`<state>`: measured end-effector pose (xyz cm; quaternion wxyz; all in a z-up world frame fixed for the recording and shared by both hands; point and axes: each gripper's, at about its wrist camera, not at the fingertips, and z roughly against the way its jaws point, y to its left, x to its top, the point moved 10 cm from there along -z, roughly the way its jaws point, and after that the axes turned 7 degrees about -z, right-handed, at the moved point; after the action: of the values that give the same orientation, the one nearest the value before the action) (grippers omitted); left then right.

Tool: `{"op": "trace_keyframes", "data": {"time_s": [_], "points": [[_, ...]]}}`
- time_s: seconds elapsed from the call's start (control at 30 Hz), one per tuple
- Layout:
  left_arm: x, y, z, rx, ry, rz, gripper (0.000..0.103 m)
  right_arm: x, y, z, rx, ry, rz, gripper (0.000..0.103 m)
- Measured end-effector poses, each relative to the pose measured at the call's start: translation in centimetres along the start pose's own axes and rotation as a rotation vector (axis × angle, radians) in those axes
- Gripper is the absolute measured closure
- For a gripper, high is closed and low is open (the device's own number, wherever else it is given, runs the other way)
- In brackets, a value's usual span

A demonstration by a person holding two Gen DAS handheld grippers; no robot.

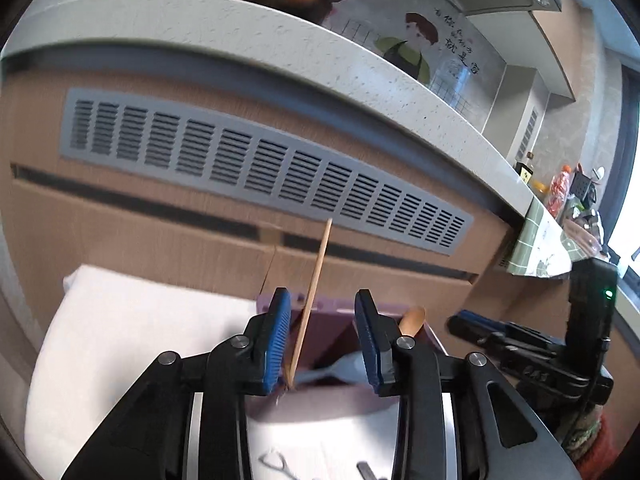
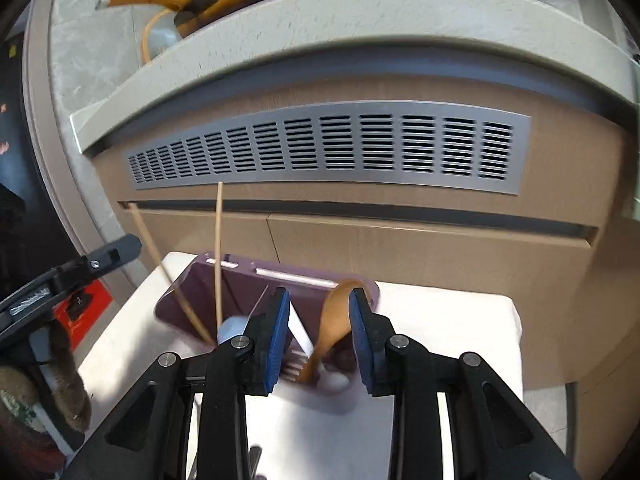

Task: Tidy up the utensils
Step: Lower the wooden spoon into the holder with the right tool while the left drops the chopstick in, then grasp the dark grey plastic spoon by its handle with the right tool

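1. We hold the left gripper (image 1: 322, 340) over the purple utensil holder (image 1: 320, 312); its jaws stand apart.
2. A wooden chopstick (image 1: 312, 300) rises between those jaws, leaning right. It runs close along the left blue pad (image 1: 276, 340), and whether it touches that pad we cannot tell. The right pad stands clear of it, so we read the left gripper as released.
3. In the right wrist view we see two chopsticks standing in the holder's left compartment: one (image 2: 168, 272) leaning left, the other (image 2: 218, 256) nearly upright.
4. The holder (image 2: 192, 292) sits on a white cloth (image 2: 440, 312) that covers the table, just before a wooden cabinet front with a grey vent grille (image 2: 328, 148).
5. A wooden spoon (image 2: 334, 320) stands bowl-up in the right compartment, beside something white low inside.
6. The right gripper (image 2: 320, 340) hangs over that compartment, jaws apart. The spoon's handle passes between its pads without being pinched: released.
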<state>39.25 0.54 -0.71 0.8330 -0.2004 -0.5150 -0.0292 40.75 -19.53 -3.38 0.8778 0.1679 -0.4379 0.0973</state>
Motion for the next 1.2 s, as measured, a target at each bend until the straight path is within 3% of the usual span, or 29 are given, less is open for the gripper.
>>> {"op": "trace_keyframes", "data": {"time_s": [0.13,0.23,0.3,0.43,0.57,0.73,1.0,1.07,1.2], "points": [[-2.2,0.5,2.0,0.020,0.028,0.021,0.068,-3.4,-0.7,2.9,-0.032,0.011,0.034,0.074],[-5.6,0.5,3.3,0.096,0.104,-0.018,0.068,-7.6,-1.0,3.7,-0.075,0.081,0.069,0.074],[-8.1,-0.2,3.9,0.104,0.168,-0.040,0.068,-10.5,-1.1,4.2,-0.095,0.125,0.093,0.074],[-14.1,-1.2,5.7,0.126,0.289,-0.081,0.068,-15.2,-0.1,5.2,-0.088,0.188,0.123,0.074],[-17.8,-1.7,7.3,0.153,0.352,-0.088,0.068,-18.5,1.6,5.6,-0.032,0.236,0.119,0.074],[-20.0,-1.9,8.1,0.156,0.392,-0.083,0.068,-20.2,3.5,4.3,-0.014,0.292,0.139,0.074],[-20.6,-2.2,7.0,0.144,0.426,-0.075,0.068,-21.5,3.4,2.3,-0.036,0.341,0.117,0.079],[-21.0,-2.4,6.7,0.138,0.443,-0.074,0.068,-21.3,2.9,2.3,-0.059,0.327,0.138,0.088],[-21.6,-3.1,6.3,0.117,0.465,-0.073,0.068,-20.4,0.3,2.8,-0.178,0.284,0.163,0.090]]}}
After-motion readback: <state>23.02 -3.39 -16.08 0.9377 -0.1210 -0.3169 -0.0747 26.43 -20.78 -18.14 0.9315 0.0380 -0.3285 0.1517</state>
